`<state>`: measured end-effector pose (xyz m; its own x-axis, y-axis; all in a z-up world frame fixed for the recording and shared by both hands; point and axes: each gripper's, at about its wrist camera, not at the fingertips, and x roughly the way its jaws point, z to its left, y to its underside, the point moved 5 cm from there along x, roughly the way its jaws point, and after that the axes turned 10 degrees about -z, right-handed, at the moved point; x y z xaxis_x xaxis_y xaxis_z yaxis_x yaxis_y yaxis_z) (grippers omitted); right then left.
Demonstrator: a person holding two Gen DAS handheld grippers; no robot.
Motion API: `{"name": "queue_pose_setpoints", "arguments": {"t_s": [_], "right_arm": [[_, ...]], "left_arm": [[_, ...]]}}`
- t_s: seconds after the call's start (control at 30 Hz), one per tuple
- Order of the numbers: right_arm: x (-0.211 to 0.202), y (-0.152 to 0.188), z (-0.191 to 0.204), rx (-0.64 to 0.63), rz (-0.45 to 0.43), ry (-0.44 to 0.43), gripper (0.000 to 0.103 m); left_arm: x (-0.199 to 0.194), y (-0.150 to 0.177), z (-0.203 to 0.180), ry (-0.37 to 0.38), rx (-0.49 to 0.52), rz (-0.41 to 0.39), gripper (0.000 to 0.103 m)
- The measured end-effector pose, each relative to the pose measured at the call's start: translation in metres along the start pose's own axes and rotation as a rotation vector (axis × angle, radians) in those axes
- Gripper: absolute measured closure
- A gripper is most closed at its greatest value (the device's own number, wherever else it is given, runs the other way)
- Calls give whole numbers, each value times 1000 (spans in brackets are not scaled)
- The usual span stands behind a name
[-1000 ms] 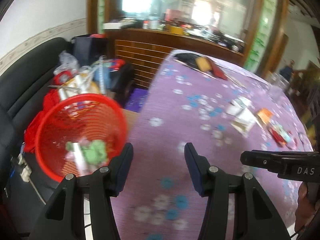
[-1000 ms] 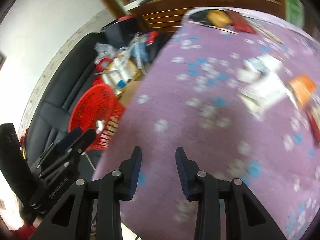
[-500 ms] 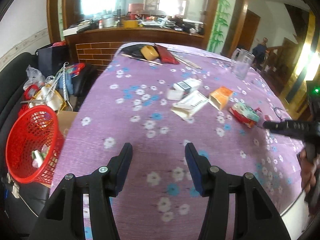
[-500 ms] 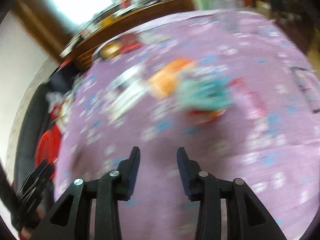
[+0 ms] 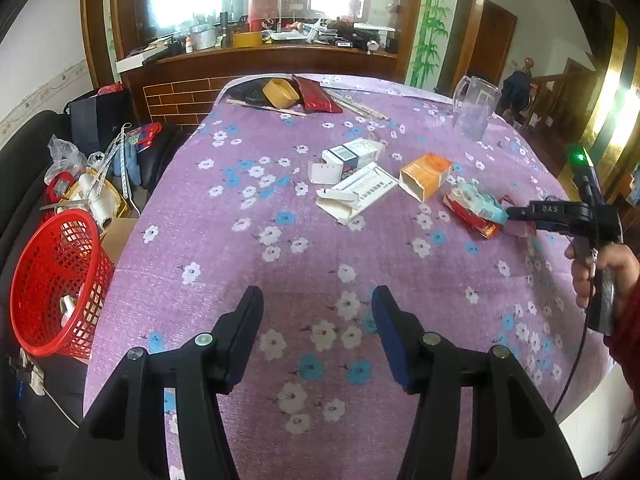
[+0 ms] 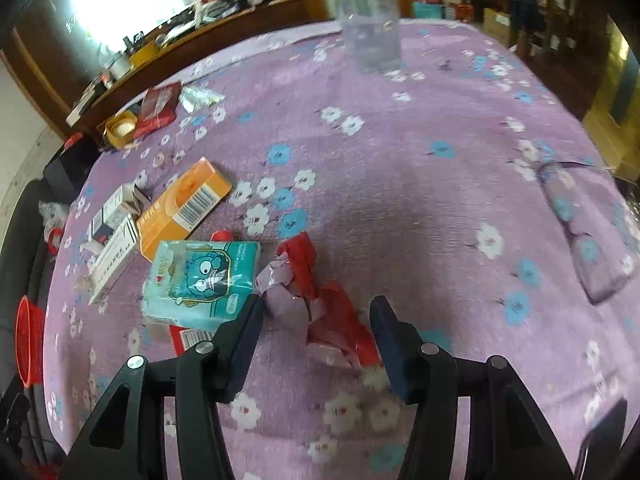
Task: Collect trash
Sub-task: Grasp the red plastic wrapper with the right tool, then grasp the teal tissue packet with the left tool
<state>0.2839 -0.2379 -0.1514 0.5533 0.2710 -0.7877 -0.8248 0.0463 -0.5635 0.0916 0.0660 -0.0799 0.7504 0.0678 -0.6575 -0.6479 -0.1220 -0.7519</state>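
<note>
Trash lies on the purple flowered tablecloth (image 5: 320, 264): white cartons (image 5: 356, 188), an orange box (image 5: 426, 176) (image 6: 184, 208), a teal tissue pack (image 6: 202, 284) (image 5: 480, 204) and a crumpled red-and-silver wrapper (image 6: 316, 300). My right gripper (image 6: 316, 316) is open, its jaws on either side of the wrapper, apart from it. In the left wrist view it (image 5: 516, 214) reaches the teal pack's right end. My left gripper (image 5: 316, 316) is open and empty over bare cloth near the table's front. A red mesh basket (image 5: 56, 280) holding some trash stands off the table's left edge.
A clear plastic jug (image 5: 474, 108) (image 6: 370, 20) stands at the far right of the table. A yellow tape roll (image 5: 280, 94) and a red pouch (image 5: 318, 98) lie at the far end. A cluttered black sofa (image 5: 24, 168) lies left. A wooden counter (image 5: 260, 64) stands behind.
Both grippers swung right, away from the basket, toward the table's trash. The right gripper moved across the table and now straddles the red wrapper. Both stayed open.
</note>
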Motion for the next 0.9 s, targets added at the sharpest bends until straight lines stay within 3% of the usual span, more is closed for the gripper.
{"name": "queue_pose_setpoints", "arguments": {"t_s": [0.23,0.4,0.53,0.6,0.77,0.9], "right_arm": [[8,4,29,-24,43,-76,74],[-3,36,87,-95,116,-241,78],[-32,71,138,-128,167,-431,78],[-46,81,146,-125,166,-462,78],[-71,80,120,-92,108,-399,78],[-88,70,77,-29,57,-324,78]], "left_arm": [[2,-5,1,-15,-11,-2,48],[8,-11,-1,-6,-18,-5,48],[16,-15,-9,30,-33,6,48],[20,-18,-16,51,-39,13,48],[35,-32,-52,134,-38,31,47],[49,-38,-87,178,-14,48,30]]}}
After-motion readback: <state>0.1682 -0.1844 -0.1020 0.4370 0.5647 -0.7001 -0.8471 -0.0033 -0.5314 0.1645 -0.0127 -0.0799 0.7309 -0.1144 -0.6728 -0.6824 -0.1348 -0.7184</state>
